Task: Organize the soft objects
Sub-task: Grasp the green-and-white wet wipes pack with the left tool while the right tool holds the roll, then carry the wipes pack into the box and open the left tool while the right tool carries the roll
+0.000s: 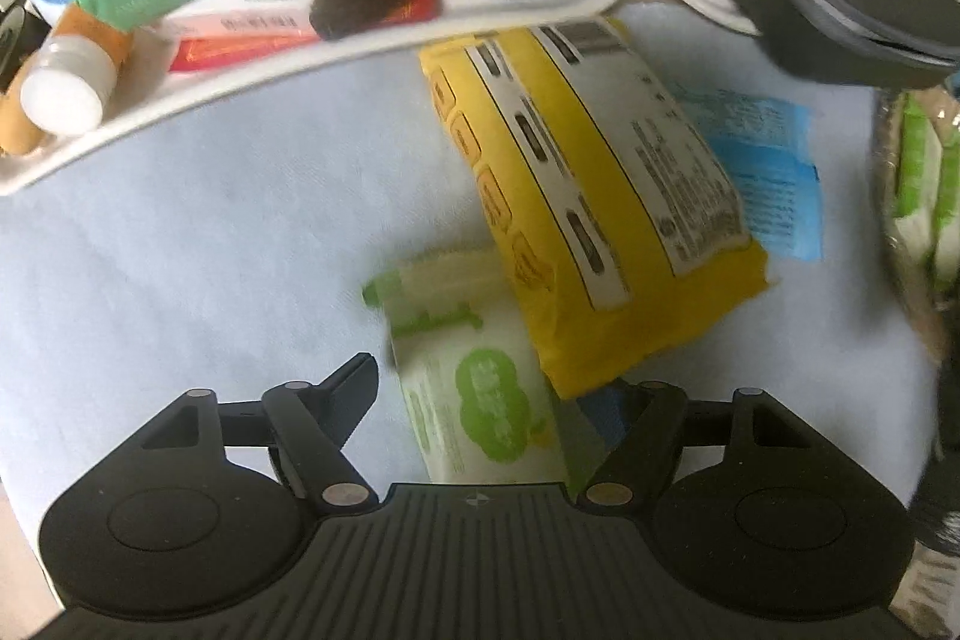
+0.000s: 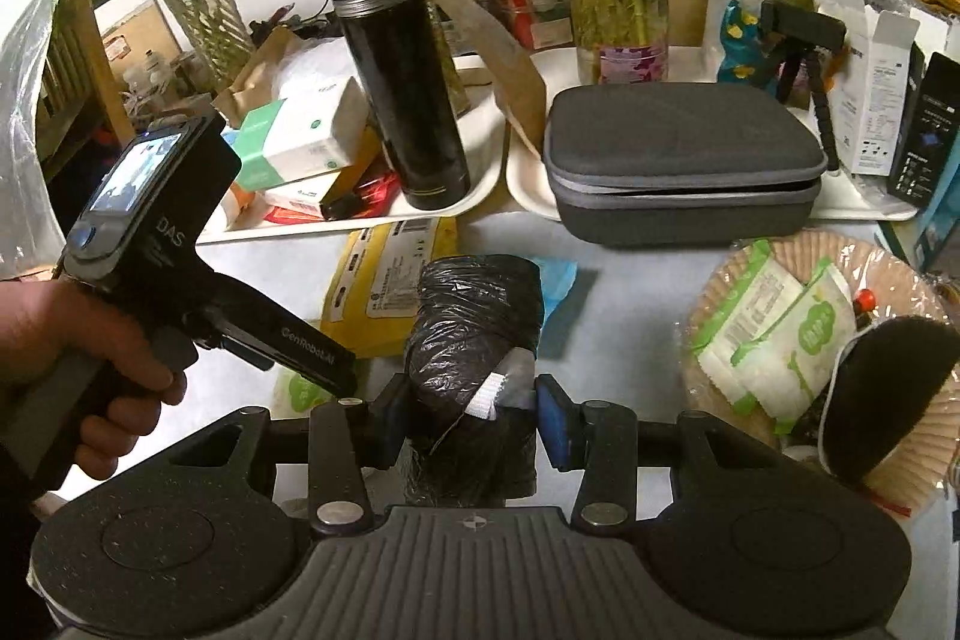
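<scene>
Black crinkly plastic roll (image 2: 474, 334), centre of right wrist view, pinched between right gripper (image 2: 474, 412) pads: light, squishy, slick film, so grab mid-body. Left gripper (image 1: 498, 400) spread wide around green-white wipes pack (image 1: 480, 400), lower centre, under yellow pack (image 1: 588, 196); soft, floppy.

**Pale blue cloth covers a crowded table**

A table under a light blue cloth (image 1: 180, 232) carries a yellow packet (image 1: 588, 196), which overlaps a green-and-white wipes pack (image 1: 474, 394) and a blue packet (image 1: 774, 172). Along the far edge sit two white trays (image 2: 480, 196), one bearing boxes and a black flask, the other a grey zip case. A woven basket (image 2: 720, 280) rests at the right.
</scene>
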The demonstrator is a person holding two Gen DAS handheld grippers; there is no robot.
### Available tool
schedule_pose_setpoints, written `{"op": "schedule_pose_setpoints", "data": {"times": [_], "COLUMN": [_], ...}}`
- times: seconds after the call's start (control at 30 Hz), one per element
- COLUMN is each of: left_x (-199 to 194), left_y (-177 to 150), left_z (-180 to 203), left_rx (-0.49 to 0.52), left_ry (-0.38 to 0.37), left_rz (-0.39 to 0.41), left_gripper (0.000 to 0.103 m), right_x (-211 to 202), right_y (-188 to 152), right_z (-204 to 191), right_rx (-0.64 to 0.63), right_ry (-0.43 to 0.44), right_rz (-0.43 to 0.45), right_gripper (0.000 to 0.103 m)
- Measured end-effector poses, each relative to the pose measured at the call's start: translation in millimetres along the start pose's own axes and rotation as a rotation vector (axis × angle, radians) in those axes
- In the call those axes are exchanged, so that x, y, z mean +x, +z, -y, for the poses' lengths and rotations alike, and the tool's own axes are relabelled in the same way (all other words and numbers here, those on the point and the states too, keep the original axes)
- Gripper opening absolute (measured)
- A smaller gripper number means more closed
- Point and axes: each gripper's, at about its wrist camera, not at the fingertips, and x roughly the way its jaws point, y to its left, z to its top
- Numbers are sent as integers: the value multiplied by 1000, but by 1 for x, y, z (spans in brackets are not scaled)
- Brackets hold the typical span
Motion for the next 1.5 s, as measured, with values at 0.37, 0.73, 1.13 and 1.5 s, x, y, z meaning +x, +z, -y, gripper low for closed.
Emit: {"op": "schedule_pose_setpoints", "data": {"times": [0.37, 0.73, 1.13, 1.5], "left_x": [6, -43, -123, -183], "left_y": [-11, -21, -41, -86], "left_z": [-3, -47, -76, -87], "left_rx": [-15, -77, -89, -66], "left_ry": [26, 32, 21, -36], "left_rz": [-7, 87, 242, 341], "left_gripper": [48, 48, 48, 48], "right_x": [0, -6, -43, -95], "right_y": [-1, 4, 5, 10], "right_z": [-5, -22, -40, -74], "right_rx": [-4, -42, -83, -118], "right_ry": [12, 61, 22, 22], "right_rz": [-8, 1, 41, -10], "right_gripper": [47, 47, 46, 46]}}
